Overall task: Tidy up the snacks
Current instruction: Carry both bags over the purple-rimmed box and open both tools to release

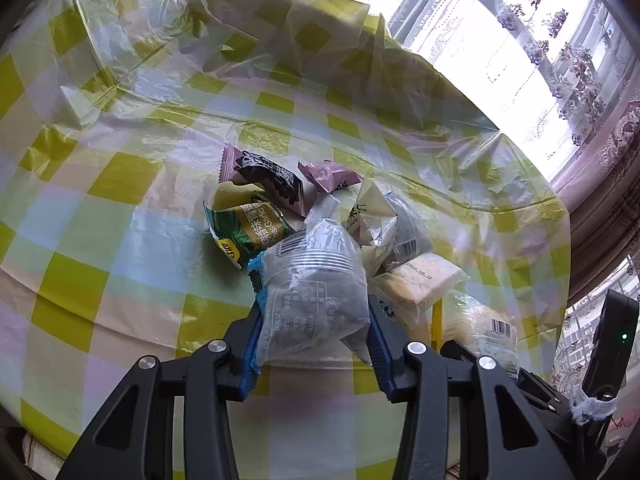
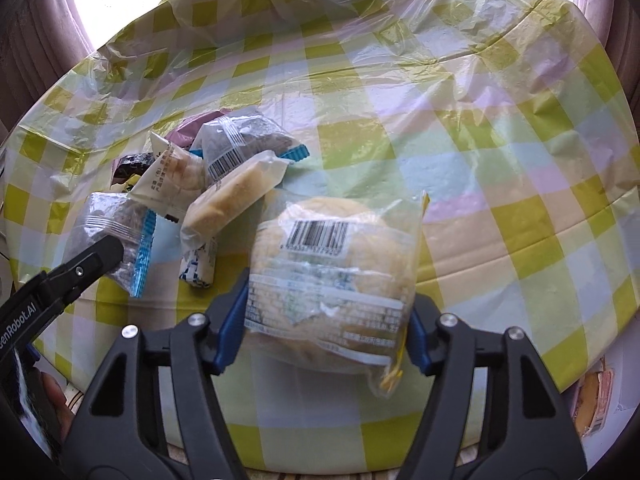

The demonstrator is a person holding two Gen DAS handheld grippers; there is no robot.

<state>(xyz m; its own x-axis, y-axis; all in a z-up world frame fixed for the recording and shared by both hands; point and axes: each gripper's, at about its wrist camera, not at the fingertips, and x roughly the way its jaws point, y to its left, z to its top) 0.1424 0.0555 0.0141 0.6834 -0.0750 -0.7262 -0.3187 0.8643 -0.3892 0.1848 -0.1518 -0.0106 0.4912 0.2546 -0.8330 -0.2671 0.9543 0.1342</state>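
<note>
Left gripper (image 1: 316, 324): pads clamp a dark-filled clear packet (image 1: 316, 296).
Right gripper (image 2: 326, 320): pads grip a round bun packet (image 2: 332, 280).
Left view only: green pea packet (image 1: 248, 228), far left in the pile.

A home, by the look of it, likely a dining corner. A round tabletop (image 1: 100, 184) wears a thin checked plastic cover, lace curtains with purple flowers (image 1: 560, 40) hang at a bright window, and heavier patterned drapes (image 1: 612, 152) frame it.
</note>
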